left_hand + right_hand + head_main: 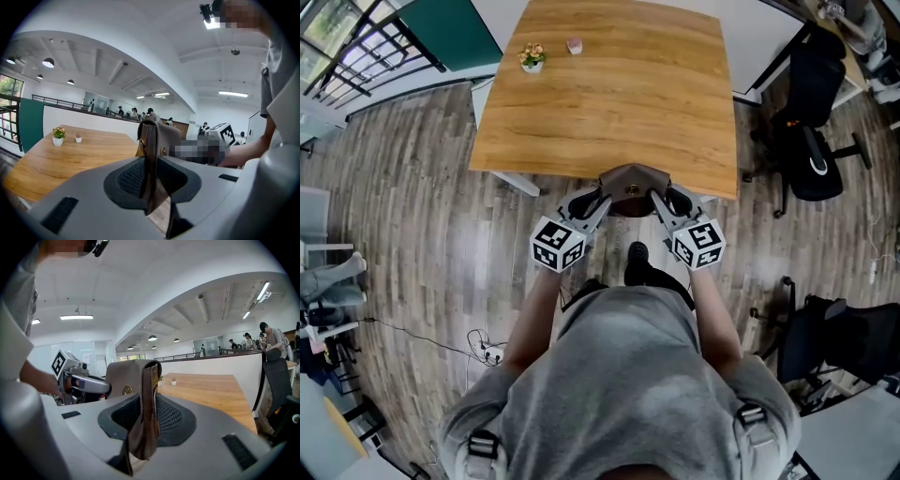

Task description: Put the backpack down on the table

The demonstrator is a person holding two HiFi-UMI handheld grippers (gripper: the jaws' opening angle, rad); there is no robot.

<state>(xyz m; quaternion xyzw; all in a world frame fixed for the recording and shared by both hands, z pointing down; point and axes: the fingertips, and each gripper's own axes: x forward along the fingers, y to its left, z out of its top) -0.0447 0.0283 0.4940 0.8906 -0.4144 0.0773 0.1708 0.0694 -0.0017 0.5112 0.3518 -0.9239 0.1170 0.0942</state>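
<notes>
Brown leather, smooth and faintly shiny, makes up the small backpack (632, 185). In the head view it hangs between the left claw (598, 202) and the right claw (662, 202), right over the middle of the desk's (609, 103) near edge. The desk is pale, grained wood. A little potted plant (532, 58) stands well off by the far left corner, and plank floor (422, 216) lies below.

In the left gripper view, the left claw is closed partway, its ribbed black pads clamping a thin, flat leather fold at the backpack's (159, 138) side. A round brass stud shows on that side. The bag looks clear of the wood, though its base is hidden.

In the right gripper view, the right claw is likewise nipped onto the opposite side fold. The soft, round-topped body of the backpack (127, 373) bulges beyond the pads and carries a gold emblem.

Risks, as I judge them:
- Each grip is on a narrow, slick strip, so the weight could drag it out of the pads.
- If the backpack is set down this close to the near edge, it may topple onto the floor.
- If one claw lets go before the other, the bag would swing or slump sideways.
</notes>
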